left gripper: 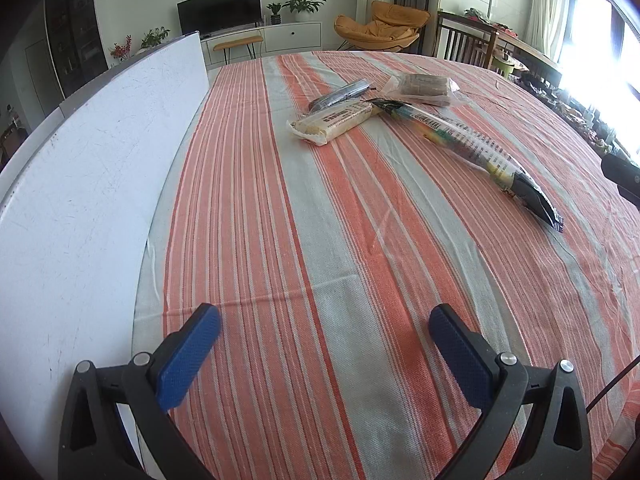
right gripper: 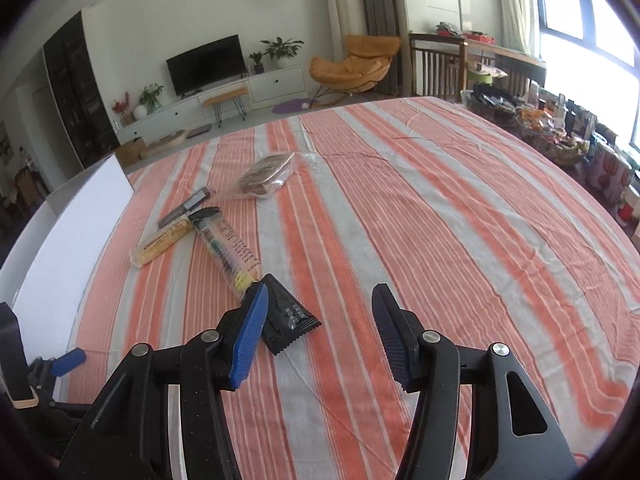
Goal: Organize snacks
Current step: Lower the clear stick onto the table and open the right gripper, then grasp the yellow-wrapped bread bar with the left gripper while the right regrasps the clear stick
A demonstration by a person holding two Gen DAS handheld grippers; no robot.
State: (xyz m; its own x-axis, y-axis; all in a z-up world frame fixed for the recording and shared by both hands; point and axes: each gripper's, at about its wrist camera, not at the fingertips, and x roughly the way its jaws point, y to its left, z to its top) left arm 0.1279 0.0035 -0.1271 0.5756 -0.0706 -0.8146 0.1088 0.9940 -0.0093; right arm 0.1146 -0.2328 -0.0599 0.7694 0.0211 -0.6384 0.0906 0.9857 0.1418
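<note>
Right claw (right gripper: 320,300) gapes empty — long snack packet (right gripper: 236,258) just beside.

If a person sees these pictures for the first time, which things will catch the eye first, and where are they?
The striped orange and grey tablecloth fills both views. On it lies a small cluster of snack packs: a long printed packet with a black end, a yellow biscuit pack beside it, and a clear bag of brown snacks farther back. A white board stands along the left edge, and both hand-held grippers are open and empty.
</note>
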